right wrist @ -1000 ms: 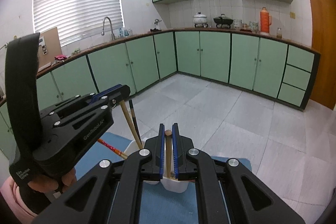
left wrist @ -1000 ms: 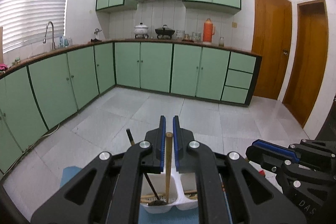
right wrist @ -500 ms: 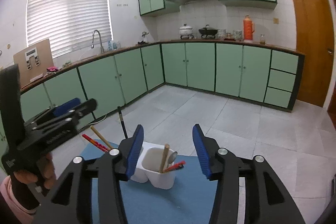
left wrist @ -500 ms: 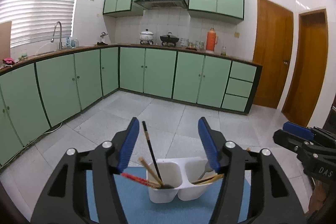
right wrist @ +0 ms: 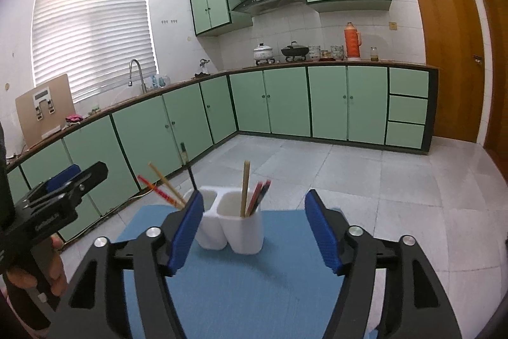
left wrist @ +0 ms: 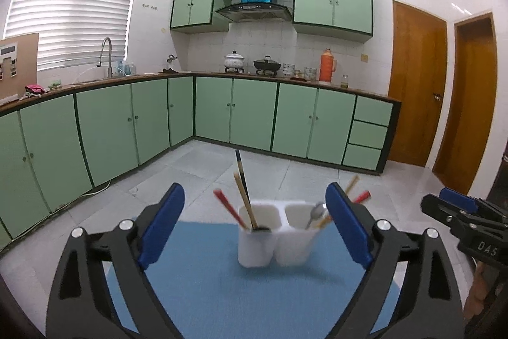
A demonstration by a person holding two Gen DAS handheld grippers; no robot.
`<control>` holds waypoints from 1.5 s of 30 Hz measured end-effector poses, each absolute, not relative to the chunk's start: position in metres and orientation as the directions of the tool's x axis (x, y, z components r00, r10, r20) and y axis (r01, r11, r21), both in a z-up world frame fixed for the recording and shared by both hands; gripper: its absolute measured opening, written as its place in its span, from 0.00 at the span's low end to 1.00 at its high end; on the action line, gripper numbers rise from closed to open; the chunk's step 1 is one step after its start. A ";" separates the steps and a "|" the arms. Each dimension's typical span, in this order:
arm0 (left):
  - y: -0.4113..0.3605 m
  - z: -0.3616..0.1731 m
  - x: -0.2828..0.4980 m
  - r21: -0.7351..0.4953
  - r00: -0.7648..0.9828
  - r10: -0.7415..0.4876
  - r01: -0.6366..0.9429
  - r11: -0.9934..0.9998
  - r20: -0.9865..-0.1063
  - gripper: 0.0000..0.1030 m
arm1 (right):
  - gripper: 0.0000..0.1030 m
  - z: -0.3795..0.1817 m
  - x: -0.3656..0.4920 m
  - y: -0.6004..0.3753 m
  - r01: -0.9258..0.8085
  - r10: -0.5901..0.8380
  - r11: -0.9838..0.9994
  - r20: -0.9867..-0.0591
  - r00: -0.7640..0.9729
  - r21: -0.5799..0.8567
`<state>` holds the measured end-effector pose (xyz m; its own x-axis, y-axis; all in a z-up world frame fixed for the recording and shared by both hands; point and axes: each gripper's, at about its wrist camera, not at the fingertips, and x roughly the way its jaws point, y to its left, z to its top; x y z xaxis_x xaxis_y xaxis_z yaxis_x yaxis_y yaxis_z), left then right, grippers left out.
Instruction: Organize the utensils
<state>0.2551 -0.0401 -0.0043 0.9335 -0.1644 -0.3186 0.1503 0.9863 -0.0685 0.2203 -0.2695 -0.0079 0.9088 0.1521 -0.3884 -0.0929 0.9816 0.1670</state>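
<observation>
Left gripper [left wrist: 254, 224] level, jaws spread wide, empty, facing the white holder [left wrist: 274, 239]. Right gripper [right wrist: 254, 227] likewise wide and empty, beside it.

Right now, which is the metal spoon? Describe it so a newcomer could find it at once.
On the blue mat stands a white two-compartment holder. In the left wrist view, the spoon leans in its right compartment. It is the only silvery, round-bowled piece; the others are straight wooden, red or black sticks.
</observation>
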 end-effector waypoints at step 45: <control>-0.020 -0.032 0.106 -0.012 0.897 -0.118 0.125 0.992 -0.425 0.94 | 0.94 -0.039 0.099 -0.226 -0.166 0.210 0.976 -0.431 0.878 0.139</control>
